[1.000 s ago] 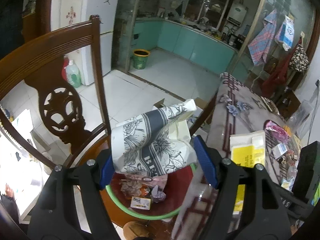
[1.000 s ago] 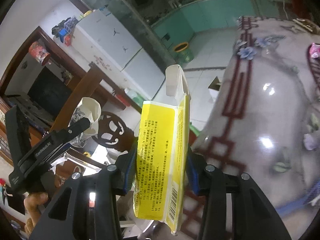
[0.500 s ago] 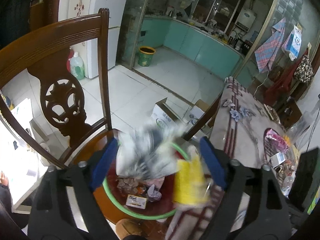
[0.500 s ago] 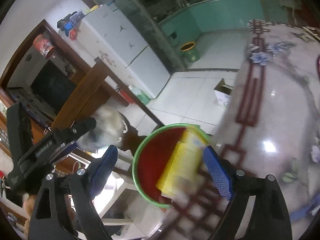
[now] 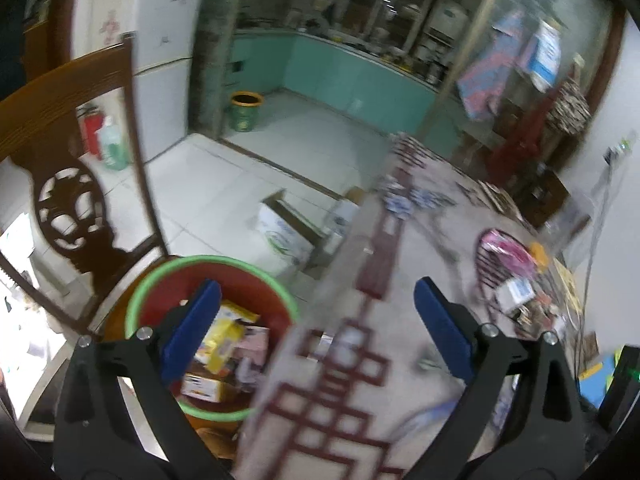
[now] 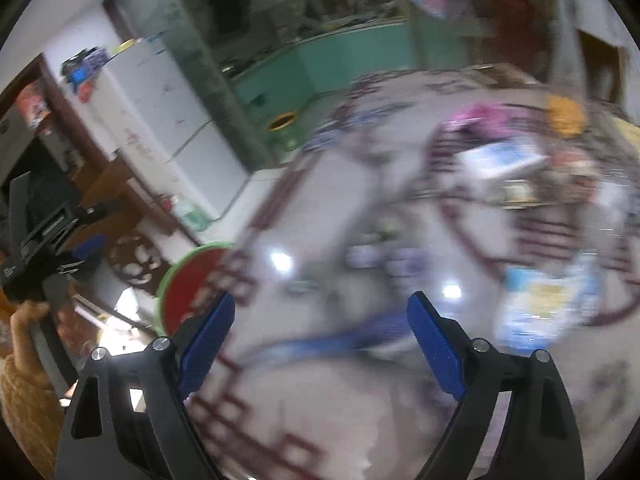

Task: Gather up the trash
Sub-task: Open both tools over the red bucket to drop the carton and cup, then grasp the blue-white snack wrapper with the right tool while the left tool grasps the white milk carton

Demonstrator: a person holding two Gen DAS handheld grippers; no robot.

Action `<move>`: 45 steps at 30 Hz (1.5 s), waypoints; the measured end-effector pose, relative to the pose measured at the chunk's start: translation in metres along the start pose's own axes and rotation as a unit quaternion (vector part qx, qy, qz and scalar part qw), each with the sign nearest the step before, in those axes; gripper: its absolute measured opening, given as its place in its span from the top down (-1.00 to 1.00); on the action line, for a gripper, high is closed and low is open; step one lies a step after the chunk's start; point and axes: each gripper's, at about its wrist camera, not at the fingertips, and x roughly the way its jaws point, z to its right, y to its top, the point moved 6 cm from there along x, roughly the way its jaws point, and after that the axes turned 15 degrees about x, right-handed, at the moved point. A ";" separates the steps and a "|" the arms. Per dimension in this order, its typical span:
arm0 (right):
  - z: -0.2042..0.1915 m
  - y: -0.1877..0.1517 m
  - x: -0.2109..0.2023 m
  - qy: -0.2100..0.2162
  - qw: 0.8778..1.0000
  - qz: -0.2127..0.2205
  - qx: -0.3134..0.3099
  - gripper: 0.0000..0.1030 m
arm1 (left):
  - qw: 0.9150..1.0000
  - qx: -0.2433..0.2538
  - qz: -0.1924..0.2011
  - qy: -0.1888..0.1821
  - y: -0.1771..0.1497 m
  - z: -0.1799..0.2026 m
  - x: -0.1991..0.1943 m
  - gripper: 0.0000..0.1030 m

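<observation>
A red bin with a green rim (image 5: 168,276) stands on the chair seat beside the table; its rim also shows in the right wrist view (image 6: 168,280). Inside lie a yellow carton (image 5: 226,334) and other boxes and wrappers. My left gripper (image 5: 316,320) is open and empty, above the table edge to the right of the bin. My right gripper (image 6: 320,330) is open and empty over the patterned tablecloth (image 6: 320,400). Blurred packets (image 6: 548,300) and a pink wrapper (image 6: 480,116) lie on the table further right.
A carved wooden chair back (image 5: 68,184) rises left of the bin. Cardboard boxes (image 5: 284,232) sit on the tiled floor. A tray of clutter (image 5: 516,292) lies at the table's right. The other hand-held gripper (image 6: 44,240) shows at the left in the right wrist view.
Both grippers opened: the patterned paper bag and the yellow carton dropped into the bin. Both grippers have since swung right, over the table. Both views are motion-blurred.
</observation>
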 end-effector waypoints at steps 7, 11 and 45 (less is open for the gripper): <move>0.134 0.036 -0.033 -0.093 0.988 0.048 0.115 -0.78 | 0.996 0.073 -0.001 -0.042 0.002 0.091 0.014 -0.85; 0.182 0.034 -0.004 -0.086 0.975 -0.009 0.204 -0.75 | 0.993 0.086 -0.019 -0.072 -0.004 0.134 0.031 -0.85; 0.203 0.022 -0.005 0.060 0.953 -0.094 0.282 -0.48 | 0.936 0.320 -0.134 -0.063 0.014 0.398 0.246 -0.79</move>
